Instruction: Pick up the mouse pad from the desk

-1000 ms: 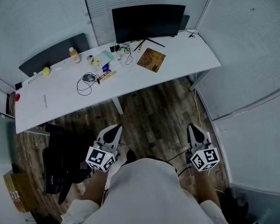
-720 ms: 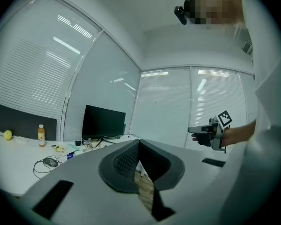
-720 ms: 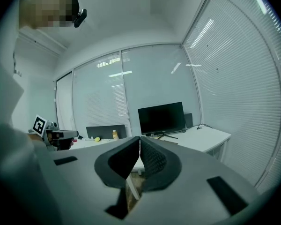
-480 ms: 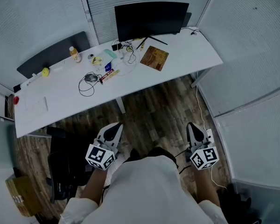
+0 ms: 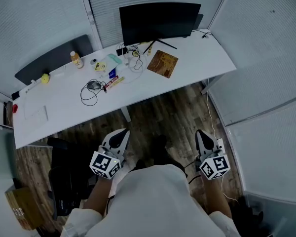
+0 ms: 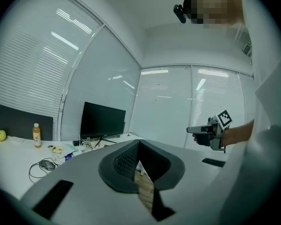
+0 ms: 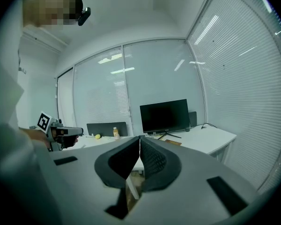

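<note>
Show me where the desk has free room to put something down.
Free: the desk right of the mouse pad, and its front-left part in front of the wired mouse. Crowded: from the bottle to the monitor, with cables.

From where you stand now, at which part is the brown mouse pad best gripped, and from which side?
Probably its near corner, coming in from the front edge of the desk. The mouse pad lies flat and thin on the desk, turned so that one corner points toward that edge, which gives the tongs something to pinch.
</note>
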`<act>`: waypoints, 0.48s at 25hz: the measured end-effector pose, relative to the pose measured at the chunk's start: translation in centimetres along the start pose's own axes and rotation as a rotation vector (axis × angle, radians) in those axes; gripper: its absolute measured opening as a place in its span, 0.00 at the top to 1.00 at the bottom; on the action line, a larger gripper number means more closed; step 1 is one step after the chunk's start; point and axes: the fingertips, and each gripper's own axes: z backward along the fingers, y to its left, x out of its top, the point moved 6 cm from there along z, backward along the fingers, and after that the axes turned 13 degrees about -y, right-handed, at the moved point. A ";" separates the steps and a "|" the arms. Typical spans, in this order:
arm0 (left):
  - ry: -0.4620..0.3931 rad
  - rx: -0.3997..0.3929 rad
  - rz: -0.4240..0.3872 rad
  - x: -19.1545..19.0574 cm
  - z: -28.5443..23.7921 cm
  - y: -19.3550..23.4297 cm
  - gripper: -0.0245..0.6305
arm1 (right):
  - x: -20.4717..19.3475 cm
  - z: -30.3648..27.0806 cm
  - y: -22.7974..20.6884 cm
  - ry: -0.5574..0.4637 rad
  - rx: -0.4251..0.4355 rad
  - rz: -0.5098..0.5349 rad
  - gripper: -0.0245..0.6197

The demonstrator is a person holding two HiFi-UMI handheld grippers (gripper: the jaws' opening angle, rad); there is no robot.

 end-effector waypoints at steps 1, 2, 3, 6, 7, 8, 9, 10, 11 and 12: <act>0.001 0.005 0.000 -0.1 -0.6 0.1 0.94 | 0.0 -0.5 -0.5 0.003 0.004 0.006 0.92; 0.001 0.011 0.002 -0.3 -1.2 0.2 0.94 | 0.0 -1.1 -1.0 0.007 0.006 0.008 0.92; 0.002 0.017 0.005 -0.3 -1.8 0.3 0.94 | 0.0 -1.6 -1.6 0.012 0.006 0.007 0.92; 0.002 0.027 0.004 -0.4 -3.8 0.4 0.94 | 0.4 -3.3 -3.5 0.019 0.010 0.000 0.92; 0.002 0.029 0.001 -0.5 -4.7 0.6 0.94 | 0.5 -4.0 -4.3 0.020 0.013 -0.001 0.92; 0.004 0.032 -0.001 -0.6 -5.5 0.8 0.94 | 0.5 -4.7 -5.0 0.022 0.018 -0.002 0.92; 0.007 0.036 -0.001 -0.8 -6.2 1.0 0.94 | 0.5 -5.3 -5.6 0.025 0.023 -0.002 0.92; 0.009 0.041 0.001 -0.9 -7.0 1.2 0.94 | 0.4 -6.0 -6.3 0.029 0.030 -0.001 0.92; 0.010 0.047 0.004 -1.1 -7.7 1.3 0.94 | 0.4 -6.6 -7.0 0.033 0.038 0.001 0.92; 0.012 0.052 0.006 -1.2 -8.5 1.5 0.94 | 0.4 -7.3 -7.8 0.037 0.045 0.001 0.92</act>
